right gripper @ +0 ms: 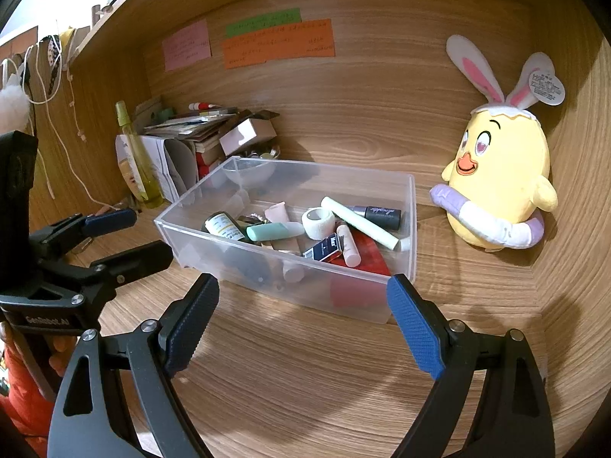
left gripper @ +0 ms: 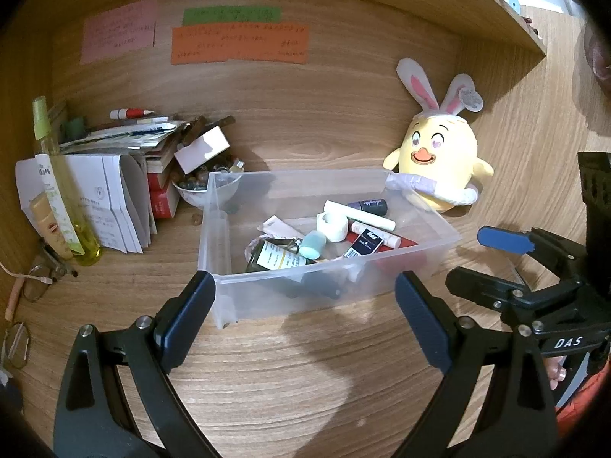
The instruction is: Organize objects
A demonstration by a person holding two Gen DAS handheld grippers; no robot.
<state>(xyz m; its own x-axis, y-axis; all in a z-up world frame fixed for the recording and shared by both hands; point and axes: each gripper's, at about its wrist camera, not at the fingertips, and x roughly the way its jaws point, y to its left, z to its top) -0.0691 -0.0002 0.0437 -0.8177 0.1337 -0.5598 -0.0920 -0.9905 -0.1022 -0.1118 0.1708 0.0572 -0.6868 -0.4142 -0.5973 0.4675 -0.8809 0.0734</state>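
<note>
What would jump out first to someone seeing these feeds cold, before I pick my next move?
Probably the yellow chick plush with bunny ears, standing against the back panel to the right of the bin. Next, the clear plastic bin in the middle of the desk, cluttered with tubes, a tape roll and other small items. Both the left gripper and the right gripper hover open and empty in front of it.

1. The desk (right gripper: 305, 374) is wood-grain laminate, smooth with a soft sheen.
2. The bin (right gripper: 267, 263) is translucent, frosted plastic.
3. The chick toy (right gripper: 500, 175) is soft yellow plush cloth.
4. The notes (right gripper: 278, 44) on the back panel are matt coloured paper.
5. The right gripper (right gripper: 301, 324) is matt black plastic with textured blue pads (right gripper: 414, 324) and shiny metal rivets.
</note>
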